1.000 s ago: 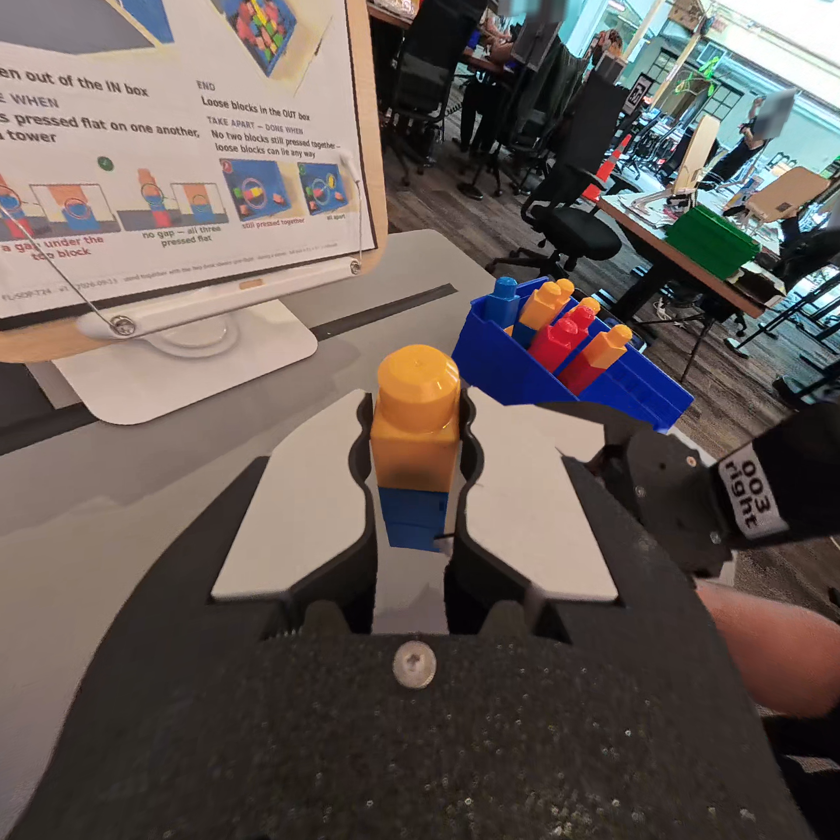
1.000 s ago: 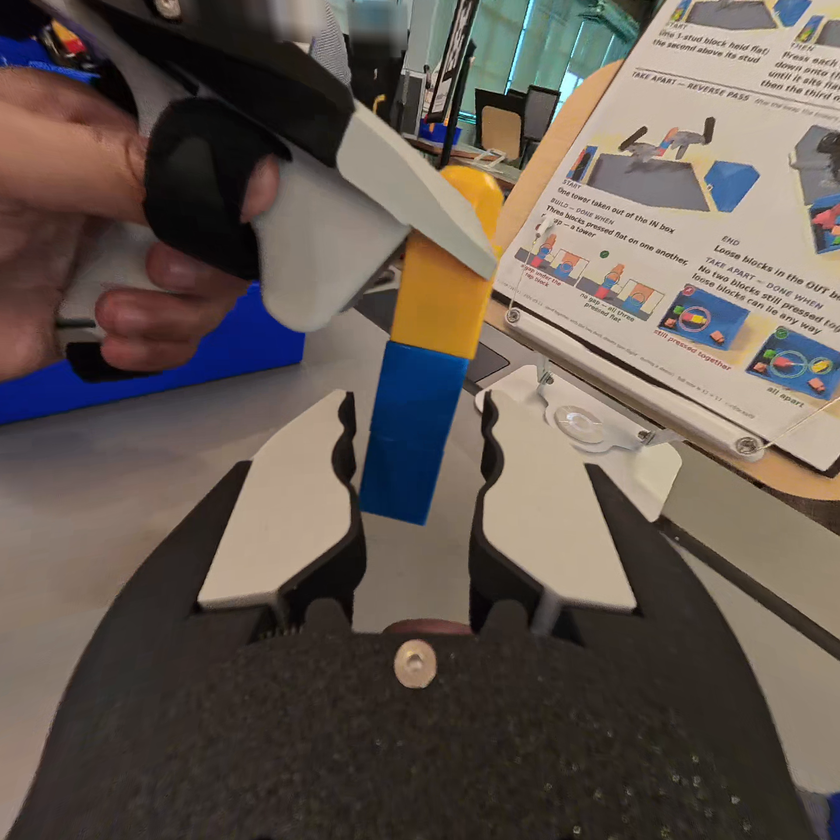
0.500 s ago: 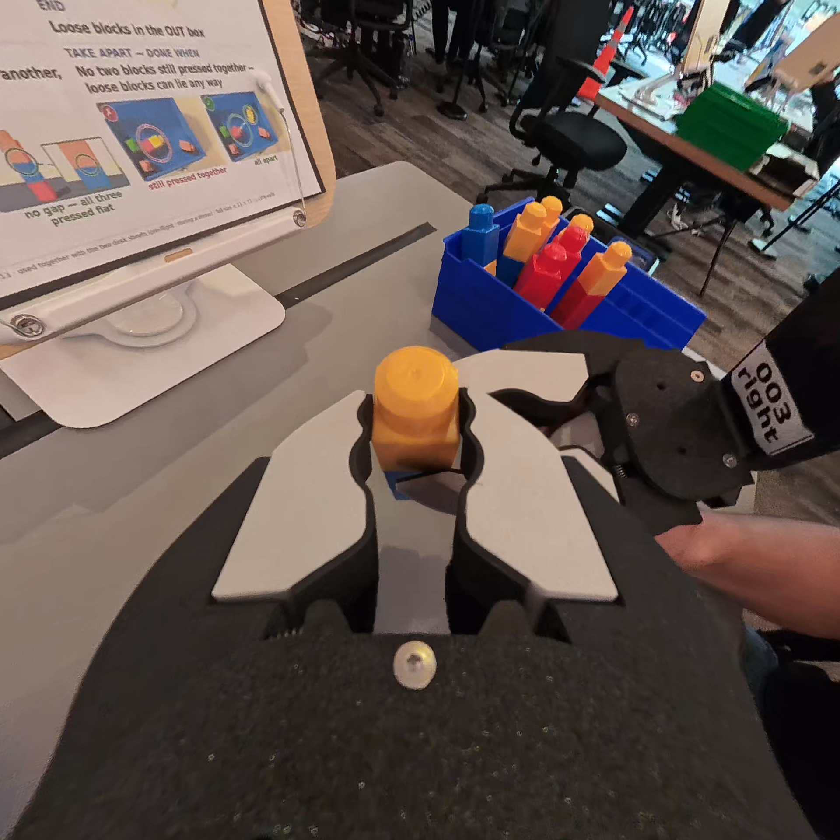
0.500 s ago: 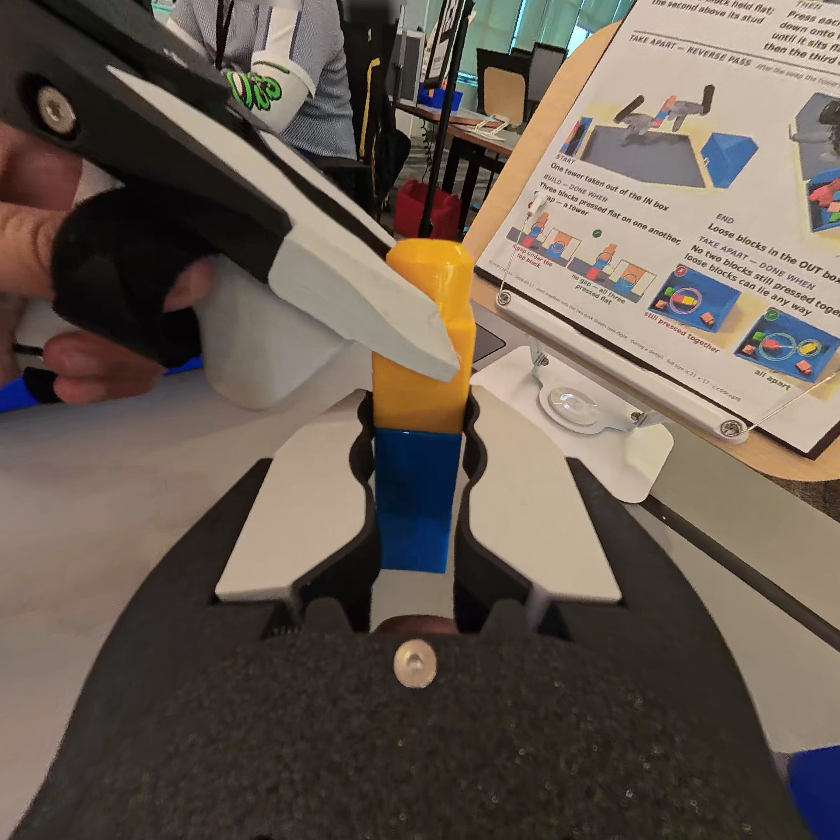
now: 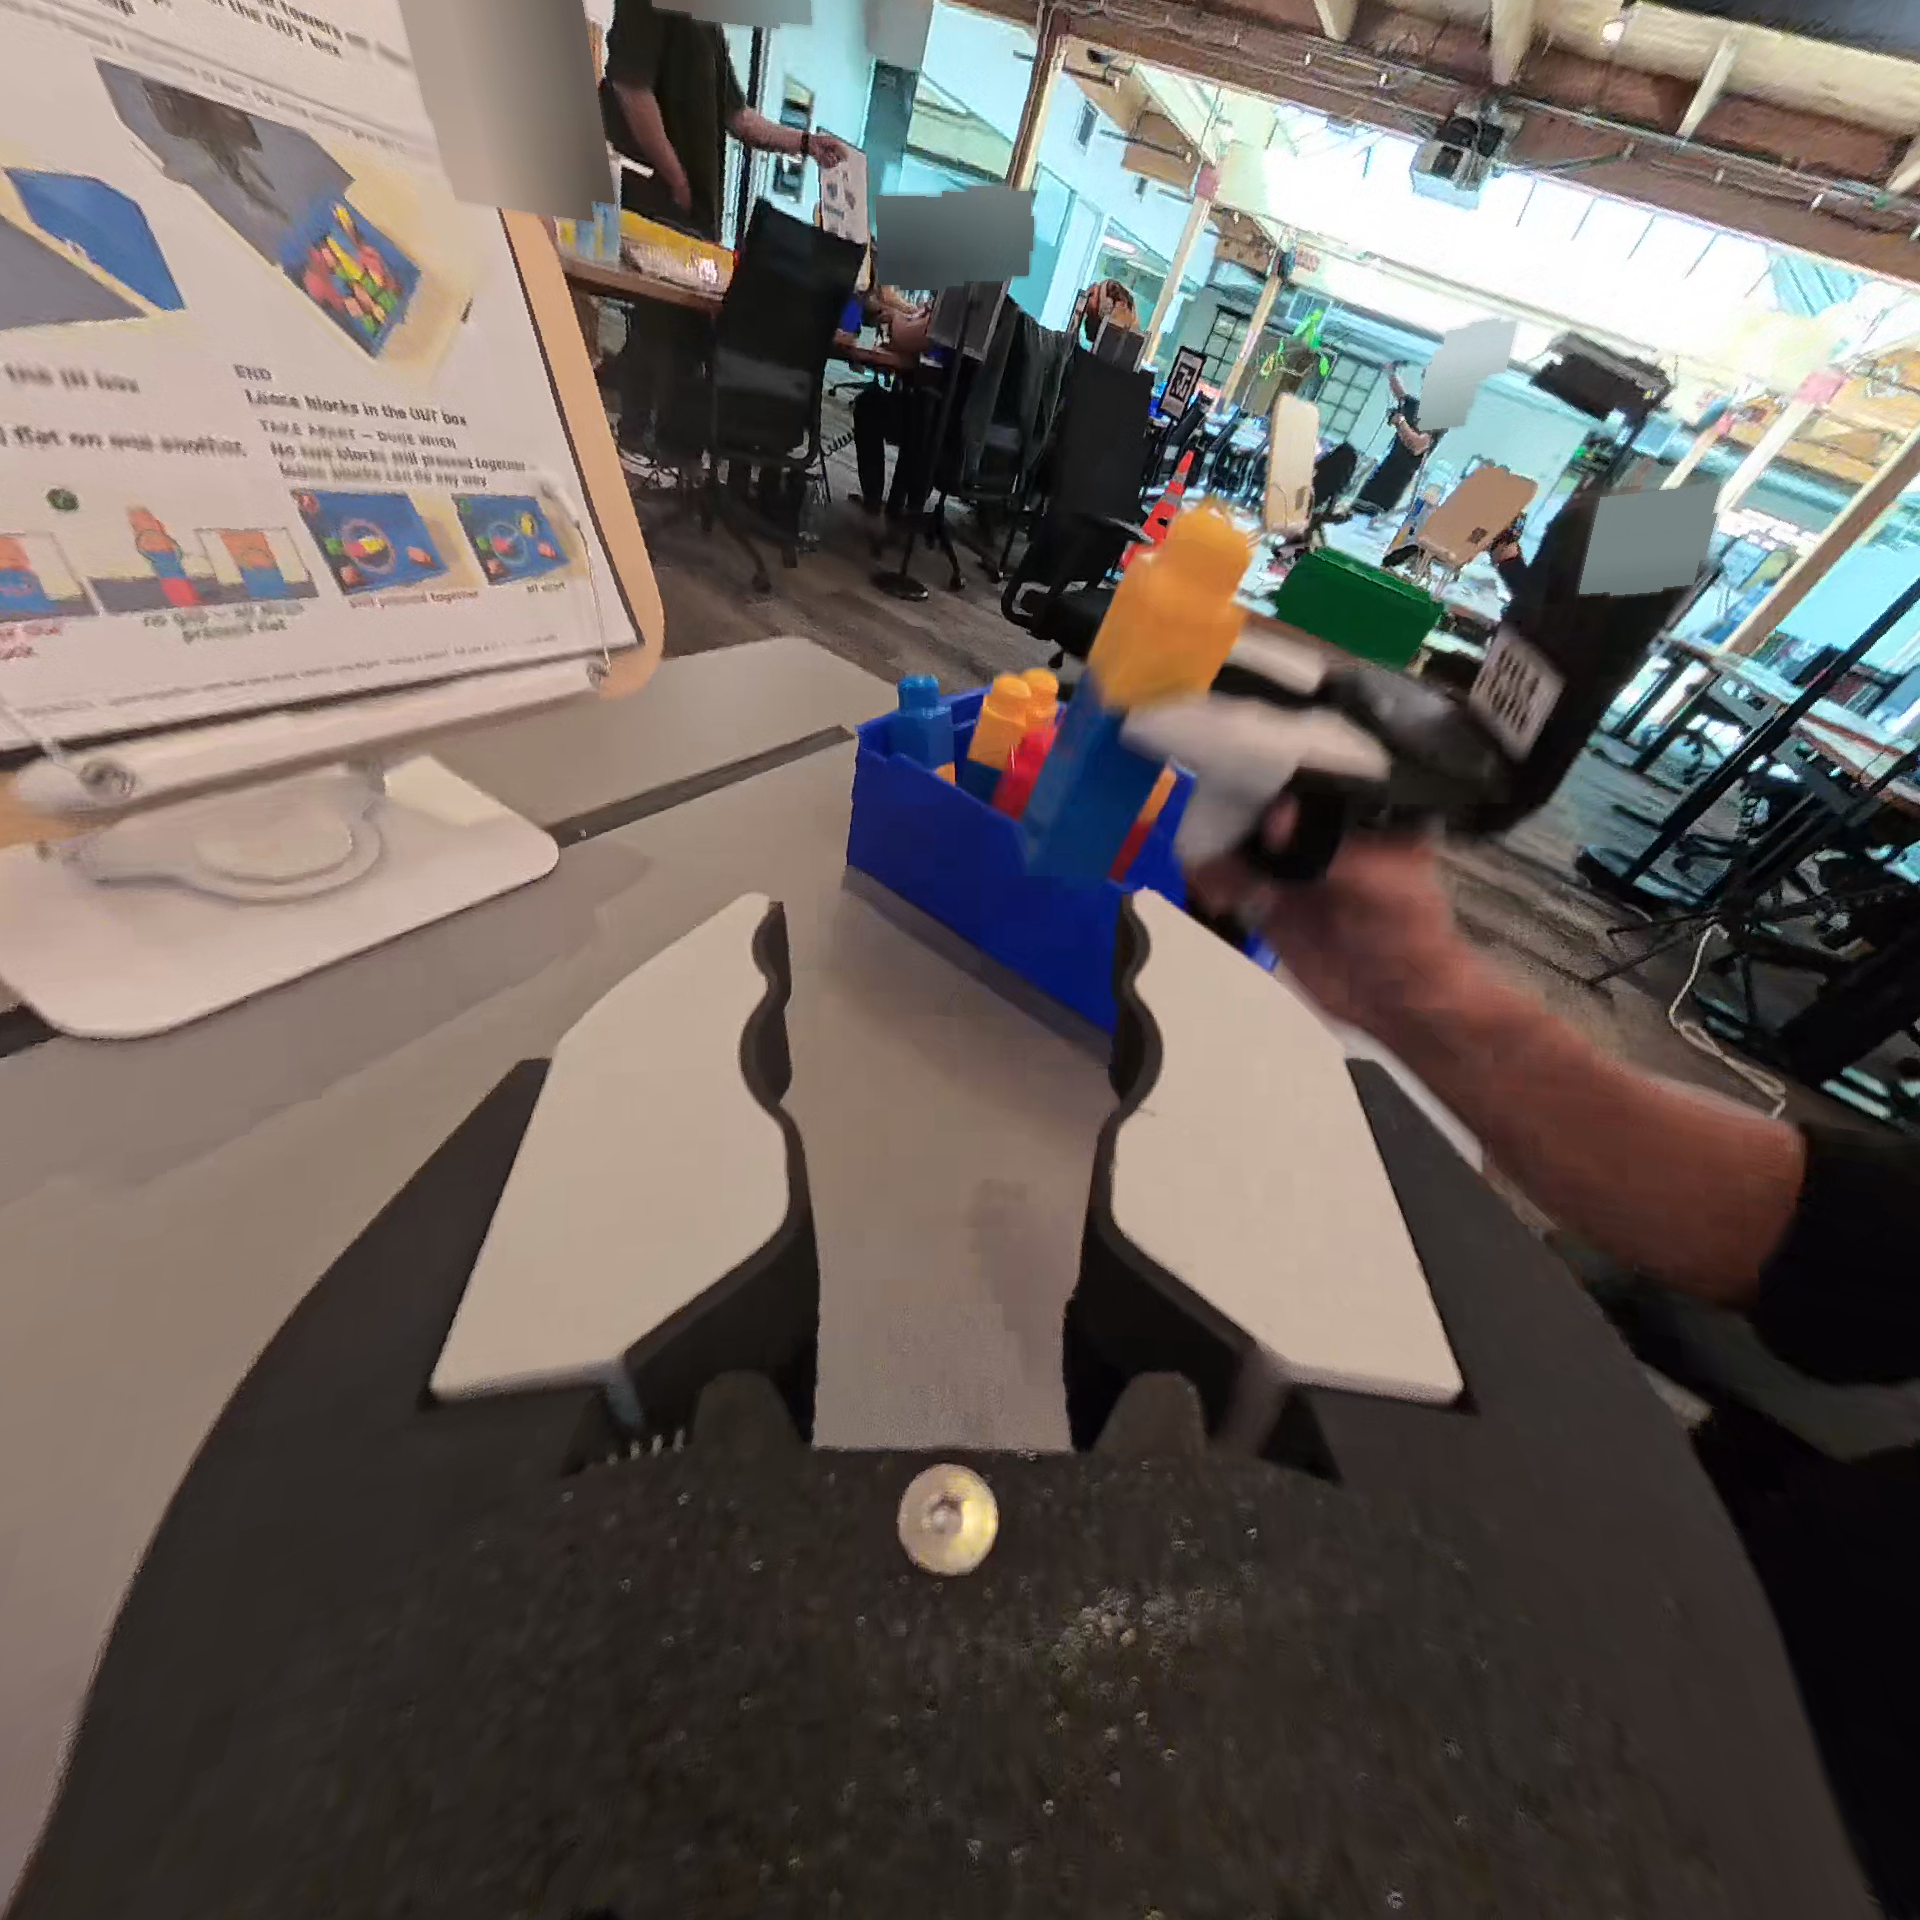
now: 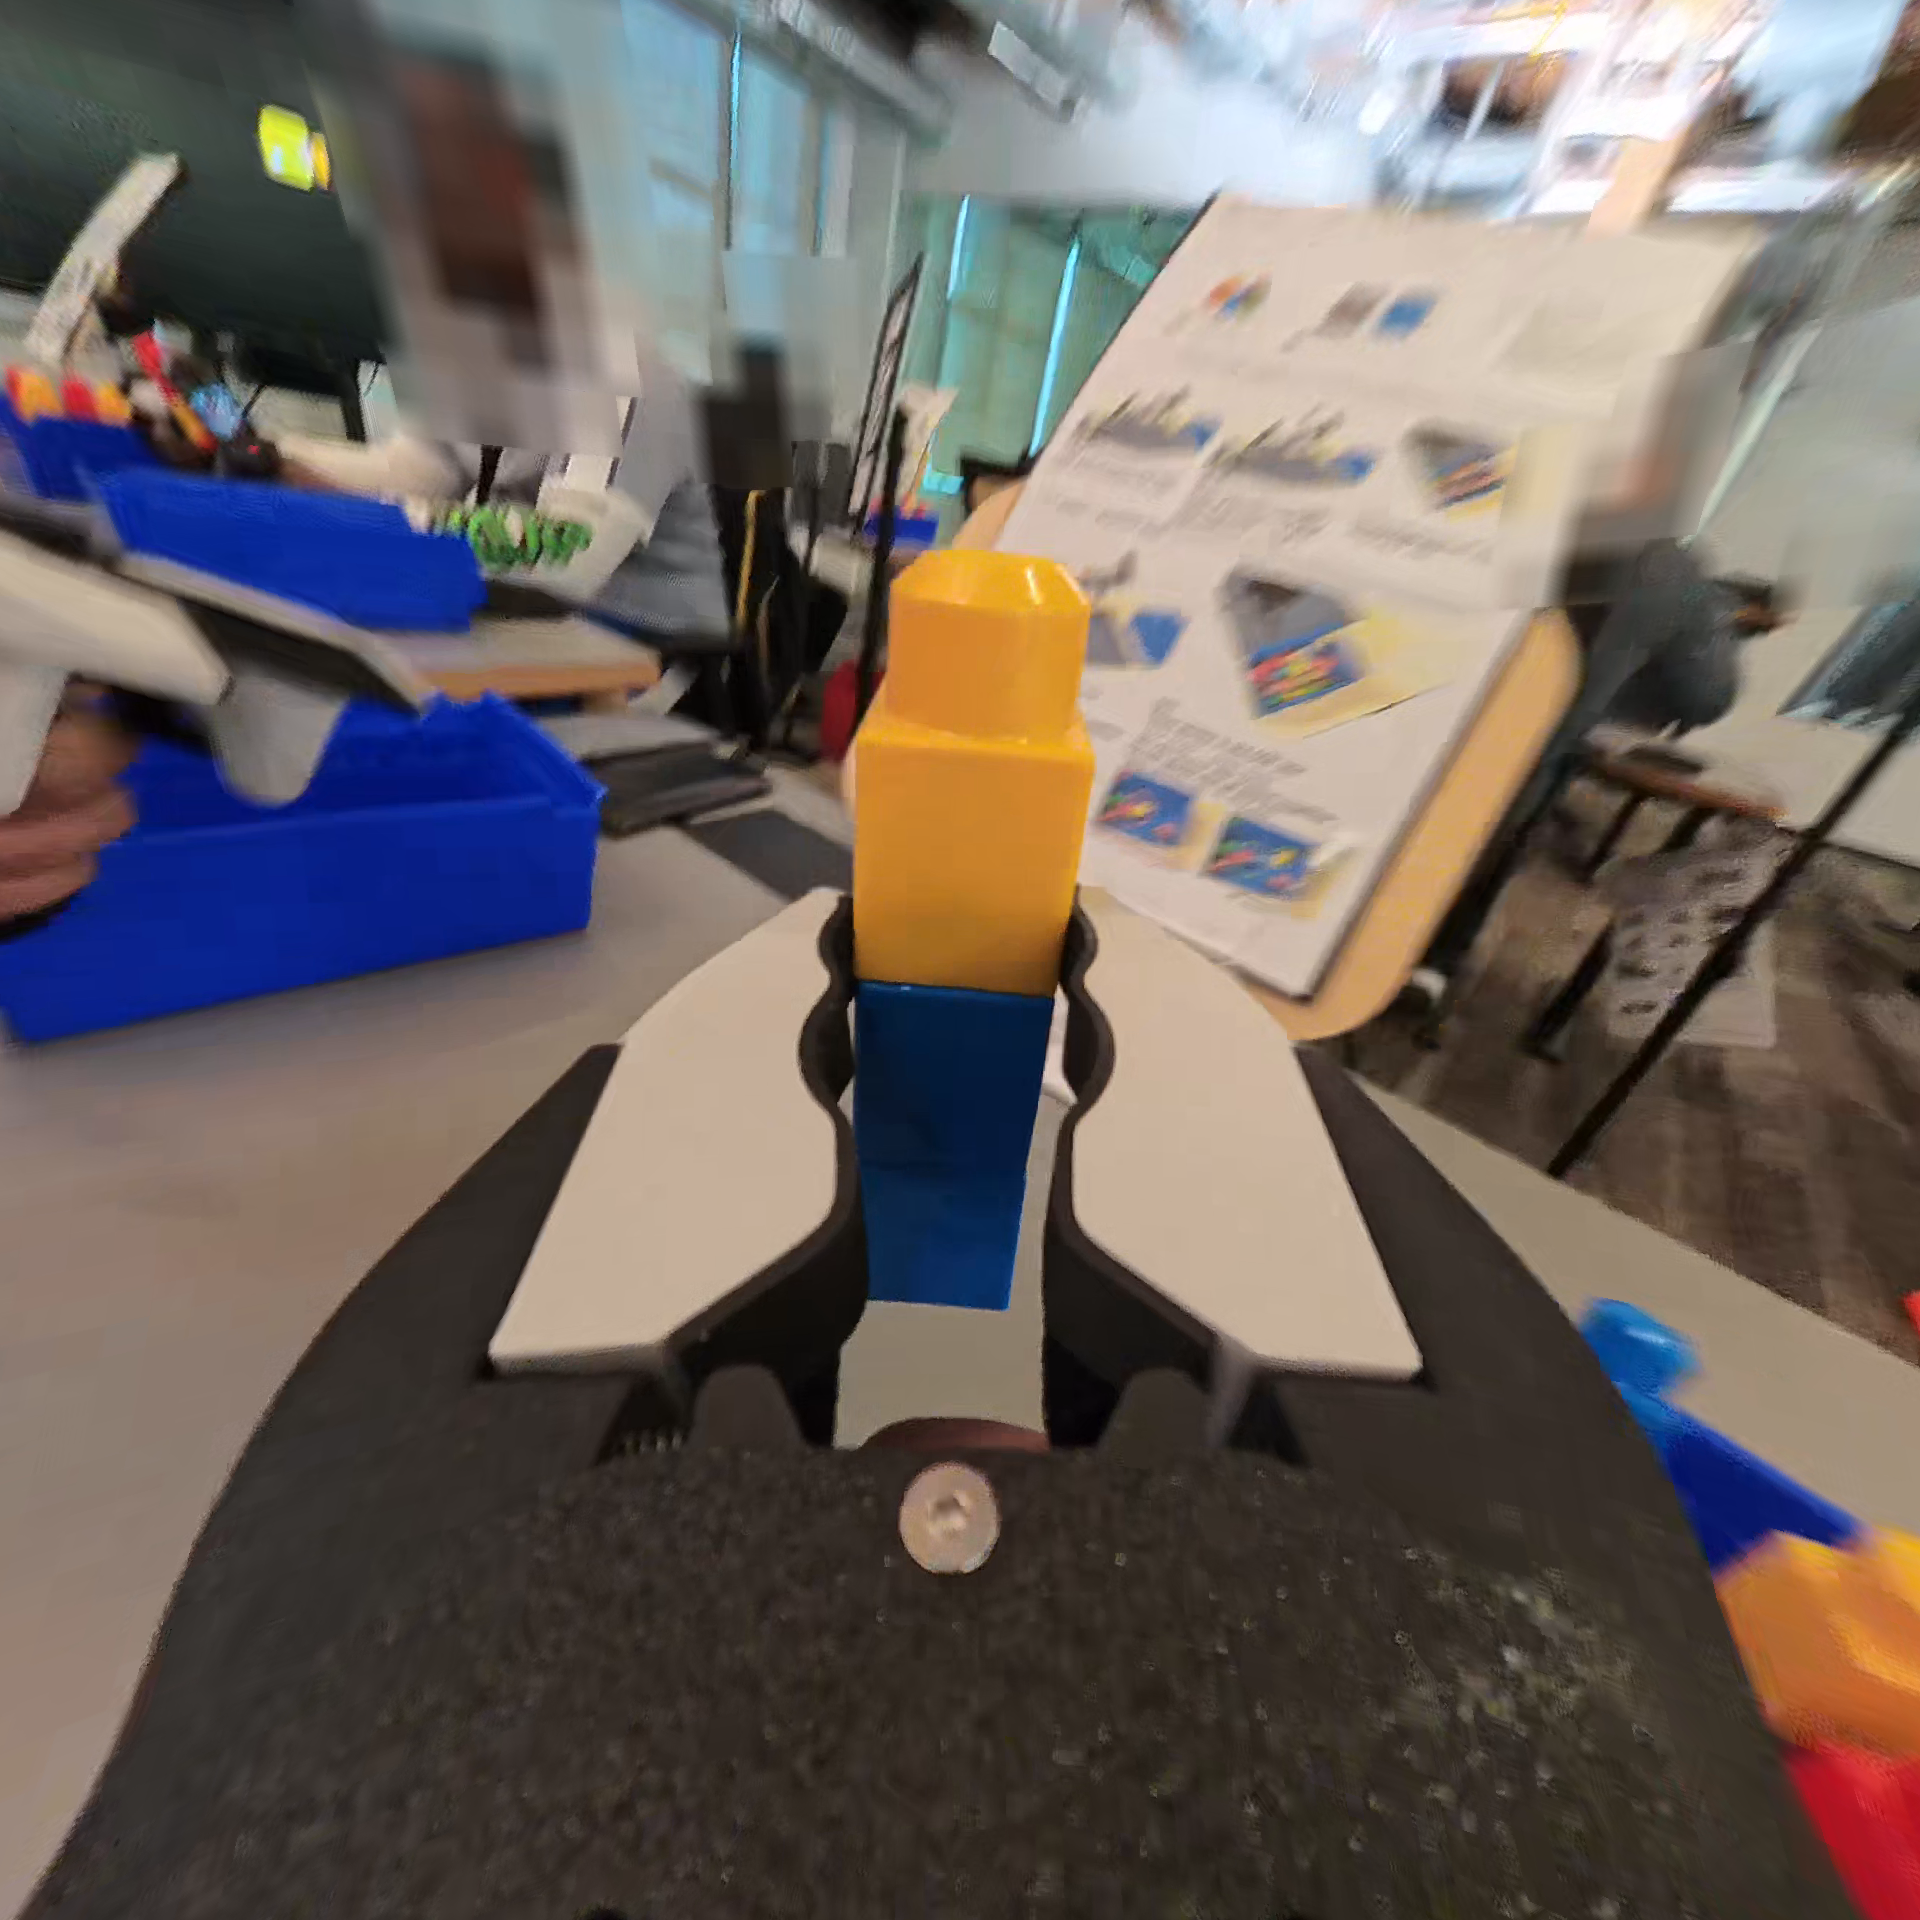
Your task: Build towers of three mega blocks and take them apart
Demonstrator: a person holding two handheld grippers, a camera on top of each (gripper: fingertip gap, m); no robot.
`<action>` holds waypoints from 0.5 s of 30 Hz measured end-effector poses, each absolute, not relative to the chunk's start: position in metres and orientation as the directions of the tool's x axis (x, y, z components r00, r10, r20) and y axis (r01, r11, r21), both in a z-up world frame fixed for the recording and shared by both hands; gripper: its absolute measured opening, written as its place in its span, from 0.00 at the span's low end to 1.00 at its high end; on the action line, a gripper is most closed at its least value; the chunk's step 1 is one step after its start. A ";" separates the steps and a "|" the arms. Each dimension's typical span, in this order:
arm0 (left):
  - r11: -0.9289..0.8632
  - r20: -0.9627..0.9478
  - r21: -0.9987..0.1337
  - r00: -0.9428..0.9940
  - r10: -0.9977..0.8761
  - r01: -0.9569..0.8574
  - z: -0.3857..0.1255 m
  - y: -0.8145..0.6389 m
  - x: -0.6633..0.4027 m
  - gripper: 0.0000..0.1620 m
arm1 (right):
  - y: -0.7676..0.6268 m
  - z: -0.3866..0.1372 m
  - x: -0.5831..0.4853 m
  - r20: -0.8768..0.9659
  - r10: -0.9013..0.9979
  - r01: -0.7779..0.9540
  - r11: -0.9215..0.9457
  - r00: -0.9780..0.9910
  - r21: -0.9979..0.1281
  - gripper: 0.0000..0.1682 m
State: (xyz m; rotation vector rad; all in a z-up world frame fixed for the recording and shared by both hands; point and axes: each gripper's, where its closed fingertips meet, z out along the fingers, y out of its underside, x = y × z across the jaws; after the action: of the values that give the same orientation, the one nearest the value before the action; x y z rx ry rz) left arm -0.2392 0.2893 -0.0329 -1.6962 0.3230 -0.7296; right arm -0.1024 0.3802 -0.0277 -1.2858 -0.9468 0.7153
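Note:
My right gripper [image 6: 956,935] is shut on a tower: an orange block [image 6: 971,810] on top of two blue blocks [image 6: 945,1122], held upright above the grey table. In the left wrist view the right gripper [image 5: 1236,748] holds this tower [image 5: 1132,686] tilted, in front of the blue bin [image 5: 977,904] of built towers [image 5: 1003,727]. My left gripper [image 5: 951,914] is open and empty, low over the table, short of that bin. It also shows at the left of the right wrist view [image 6: 322,691], in front of a second blue bin [image 6: 312,883].
An instruction board [image 5: 260,416] on a white stand [image 5: 260,883] stands at the back of the table; it also shows in the right wrist view [image 6: 1299,623]. Blurred blocks in a blue bin [image 6: 1714,1455] sit at that view's bottom right. Chairs and desks lie beyond the table.
My left gripper let go of the orange top block, opened and drew back. My right gripper, shut on the blue blocks, carried the whole tower away toward the bin of towers.

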 end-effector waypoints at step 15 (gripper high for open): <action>-0.324 0.393 -0.910 0.782 -0.484 0.257 -0.108 0.209 -0.251 0.28 | 0.433 -0.115 0.020 0.120 0.981 0.294 0.072 0.149 -0.953 0.22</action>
State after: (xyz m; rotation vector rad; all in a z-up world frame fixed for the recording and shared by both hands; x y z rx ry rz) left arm -0.2506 0.2091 -0.1085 -1.7497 0.1781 -0.7528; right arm 0.0204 0.4333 -0.1149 -1.4163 -1.3328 0.8613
